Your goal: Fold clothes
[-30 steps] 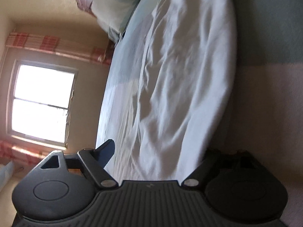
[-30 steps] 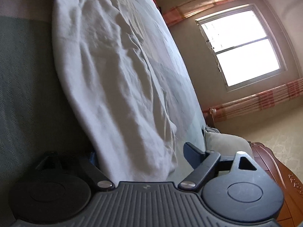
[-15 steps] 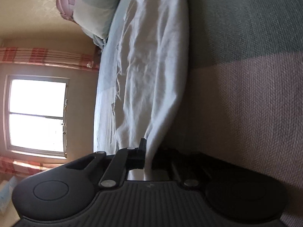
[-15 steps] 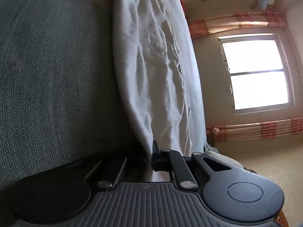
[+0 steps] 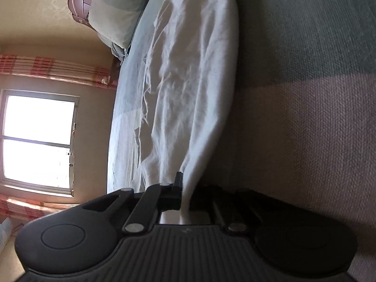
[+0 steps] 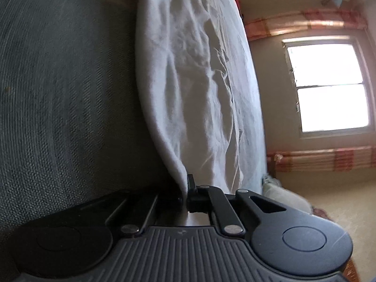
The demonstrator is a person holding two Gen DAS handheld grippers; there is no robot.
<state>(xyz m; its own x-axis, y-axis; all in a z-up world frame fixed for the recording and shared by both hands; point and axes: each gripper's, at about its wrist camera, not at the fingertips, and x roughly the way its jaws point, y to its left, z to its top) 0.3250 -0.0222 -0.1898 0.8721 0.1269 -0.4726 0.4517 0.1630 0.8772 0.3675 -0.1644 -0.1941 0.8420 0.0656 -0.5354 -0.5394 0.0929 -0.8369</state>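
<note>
- The white garment point(image 5: 188, 89) lies stretched out on the bed point(image 5: 305, 117), between the knit blanket side and the side toward the window point(image 5: 37, 138), with its near edge lifted off the bed into both tools.
- The left gripper point(image 5: 182, 188) has its jaws pinched together on that near edge, and you can see a thin fold of white cloth running down between them.
- Same deal with the right gripper point(image 6: 185, 188): jaws clamped on the other end of the same edge. Both only just finished closing, with cloth between them each time.
- What worries me is how little fabric each bite has. It looks like just the hem, so a quick pull toward the pillow point(image 5: 112, 16) could slide it right out of one side.
- If one corner lets go, I'd guess the fold goes lopsided and the garment bunches up near the window side of the bed.
- The cloth is already pretty wrinkled in the middle, so lifting without tension between the two grips would probably bake those creases into the fold.
- The blanket under it looks grippy too, so the trailing part might drag.
- The only writing I can read is on the pillow, which looks like "DREAM..." in dark capitals, cut off. Nothing legible on the garment.
</note>
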